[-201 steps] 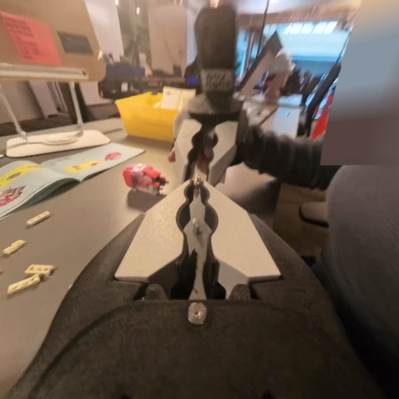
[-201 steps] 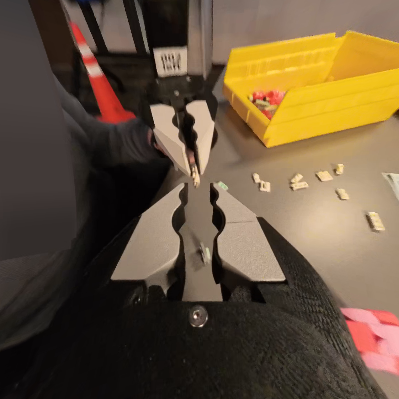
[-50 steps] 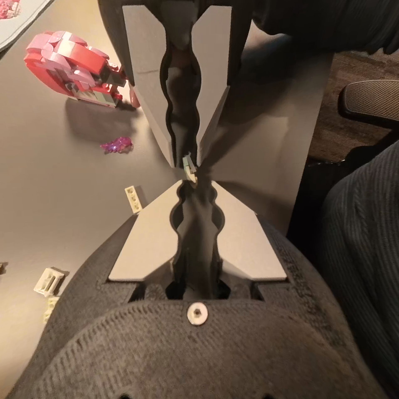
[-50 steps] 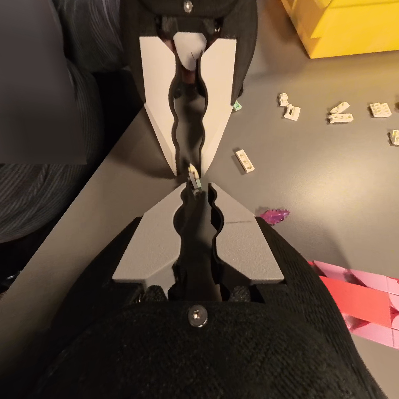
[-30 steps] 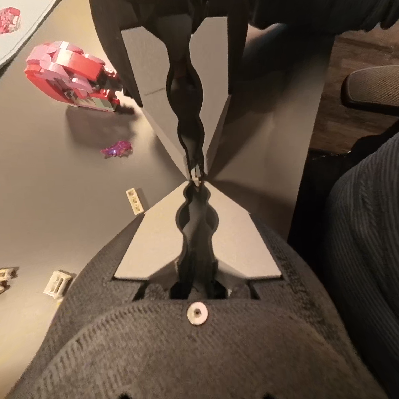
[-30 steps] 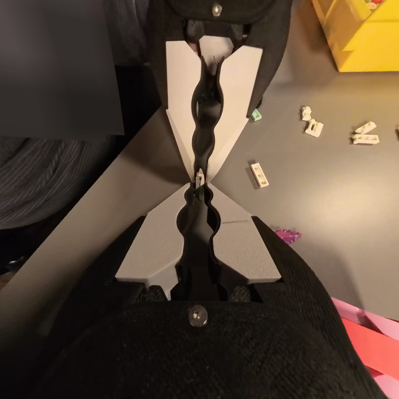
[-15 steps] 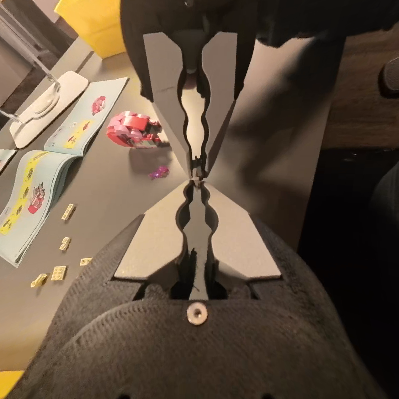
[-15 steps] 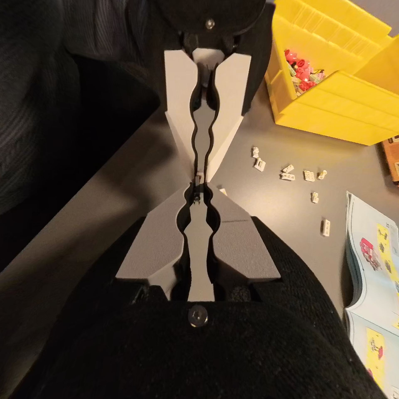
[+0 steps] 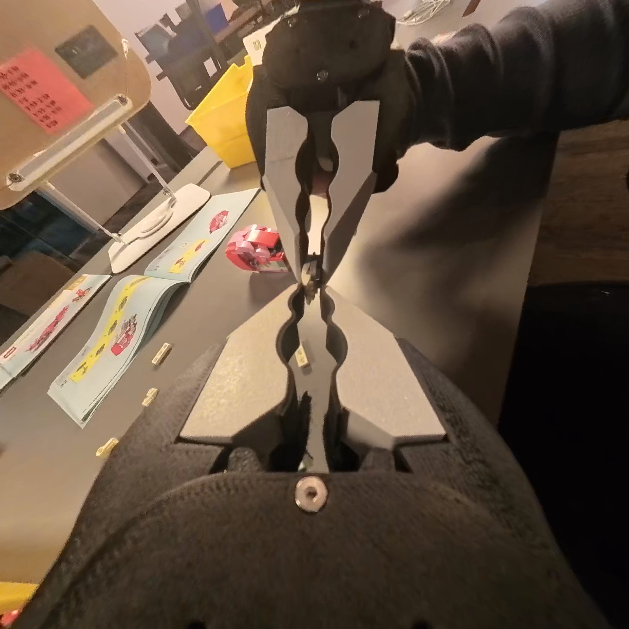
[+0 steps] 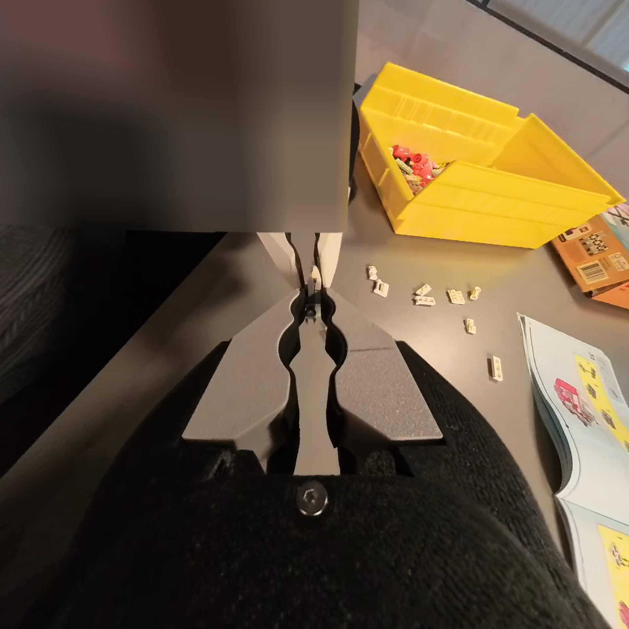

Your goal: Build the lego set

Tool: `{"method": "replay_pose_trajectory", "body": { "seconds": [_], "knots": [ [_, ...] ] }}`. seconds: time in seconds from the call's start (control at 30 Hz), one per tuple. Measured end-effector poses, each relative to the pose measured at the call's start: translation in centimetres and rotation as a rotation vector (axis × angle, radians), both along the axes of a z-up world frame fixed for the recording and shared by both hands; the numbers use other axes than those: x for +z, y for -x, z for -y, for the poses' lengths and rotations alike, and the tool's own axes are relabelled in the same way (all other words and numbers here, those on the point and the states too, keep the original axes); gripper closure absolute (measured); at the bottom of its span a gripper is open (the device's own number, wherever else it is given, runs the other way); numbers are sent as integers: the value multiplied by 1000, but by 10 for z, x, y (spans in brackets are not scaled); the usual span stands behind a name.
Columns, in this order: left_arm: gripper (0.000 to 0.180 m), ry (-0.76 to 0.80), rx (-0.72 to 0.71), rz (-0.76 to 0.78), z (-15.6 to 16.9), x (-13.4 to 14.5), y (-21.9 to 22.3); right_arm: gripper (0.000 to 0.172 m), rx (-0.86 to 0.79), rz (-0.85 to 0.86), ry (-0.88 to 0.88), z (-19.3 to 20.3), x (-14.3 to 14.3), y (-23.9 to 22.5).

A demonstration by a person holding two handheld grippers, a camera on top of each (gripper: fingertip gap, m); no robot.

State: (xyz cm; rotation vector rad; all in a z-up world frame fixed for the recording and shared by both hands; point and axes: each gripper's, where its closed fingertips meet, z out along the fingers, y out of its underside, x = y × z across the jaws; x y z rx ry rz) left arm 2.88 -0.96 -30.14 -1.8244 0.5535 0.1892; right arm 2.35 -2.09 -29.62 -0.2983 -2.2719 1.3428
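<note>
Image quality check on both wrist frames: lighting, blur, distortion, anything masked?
Left wrist view: warm dim light, soft shadows on the table; fisheye bends the booklet; the small piece where the left gripper meets the right gripper is motion-smeared. Right wrist view: sharper on the yellow bin and loose cream bricks; a mosaic patch covers the upper left.

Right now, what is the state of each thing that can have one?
Left gripper: shut on a small pale brick piece.
Right gripper: shut on a small dark piece.
Yellow bin: open, bricks inside.
Booklet: open, flat.
Red model: unfinished, on table.
</note>
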Motion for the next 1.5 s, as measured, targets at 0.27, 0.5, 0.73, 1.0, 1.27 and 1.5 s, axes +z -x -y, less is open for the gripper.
{"method": "replay_pose_trajectory", "body": {
  "seconds": [0.27,0.5,0.73,1.0,1.27,1.5],
  "knots": [
    [173,-92,-3,-24,-1,7,-1,166,4,33,75,-1,8,-1],
    [175,-153,21,-50,0,14,3,165,-21,50,151,0,16,3],
    [174,-160,15,-50,1,14,4,165,-29,58,167,1,16,5],
    [175,-215,23,-115,2,20,3,164,2,95,286,2,22,3],
    [175,-266,30,-124,1,25,1,163,14,24,295,2,28,1],
    [175,-307,38,-184,3,29,-1,164,35,30,322,4,32,-1]
  ]
}}
